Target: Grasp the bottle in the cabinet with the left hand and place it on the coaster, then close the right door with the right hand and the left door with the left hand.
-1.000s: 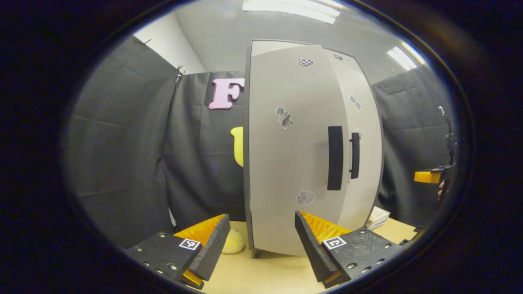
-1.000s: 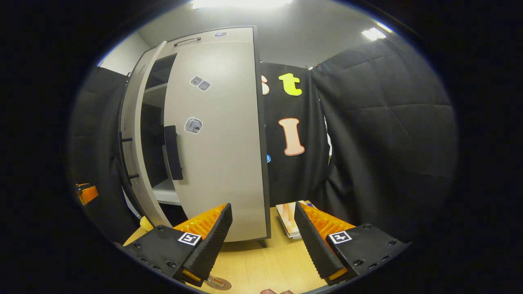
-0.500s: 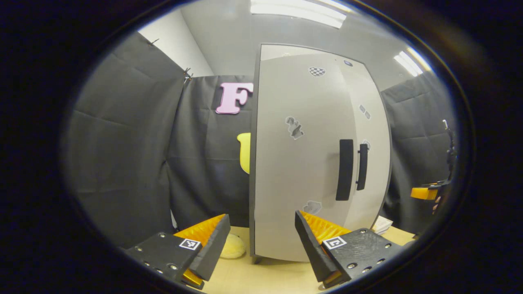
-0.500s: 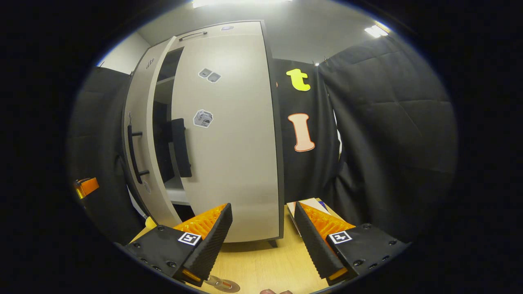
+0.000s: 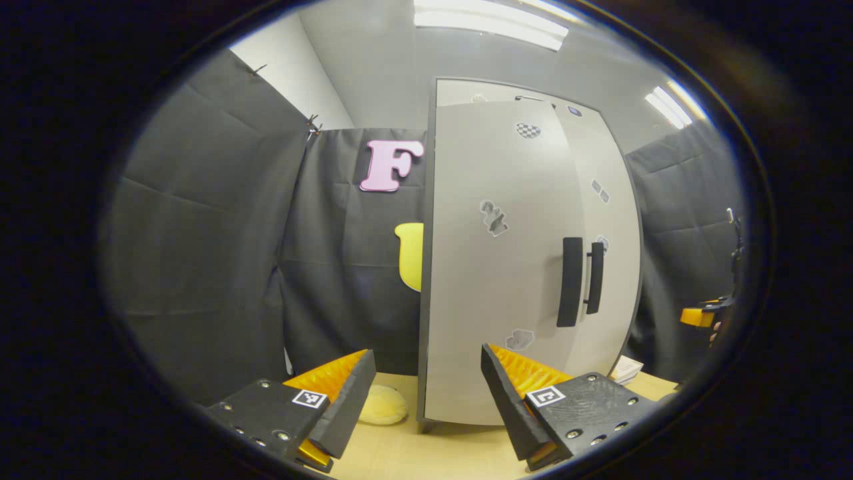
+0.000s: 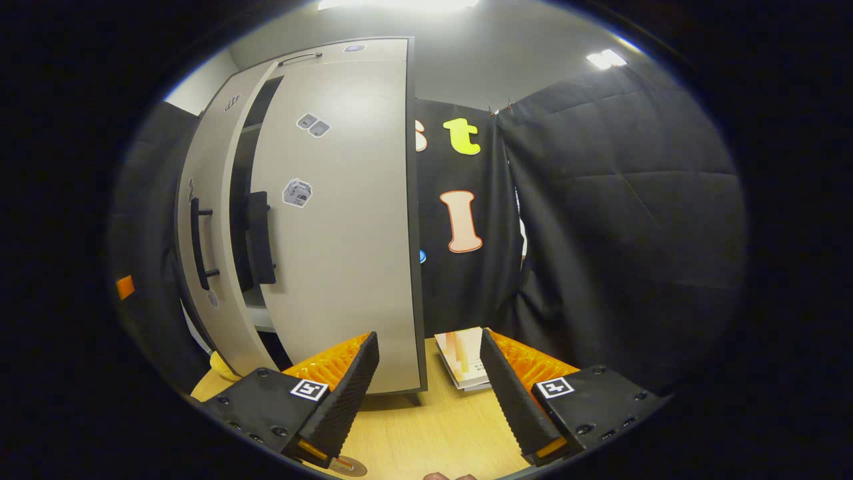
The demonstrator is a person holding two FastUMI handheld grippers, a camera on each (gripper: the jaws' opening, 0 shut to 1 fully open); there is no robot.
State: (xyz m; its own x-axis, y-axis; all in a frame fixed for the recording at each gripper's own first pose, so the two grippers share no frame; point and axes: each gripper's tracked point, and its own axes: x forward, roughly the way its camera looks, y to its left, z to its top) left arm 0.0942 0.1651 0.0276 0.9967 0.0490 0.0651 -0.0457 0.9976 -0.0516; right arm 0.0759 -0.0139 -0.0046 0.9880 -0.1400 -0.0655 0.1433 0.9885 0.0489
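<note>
While my left gripper point(image 5: 426, 393) recedes, fingers apart, the left door point(image 5: 493, 267) has swung nearly shut; the right door point(image 6: 340, 220) remains ajar.

Both views low over table point(image 6: 426, 427), near, facing shared cabinet point(image 5: 506, 267) from opposite sides

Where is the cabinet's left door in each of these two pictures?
Left gripper view: the left door is the broad panel just right of centre.
Right gripper view: the left door is a narrow strip at far left, ajar.
Shared landmark: the right door, next to it.
</note>
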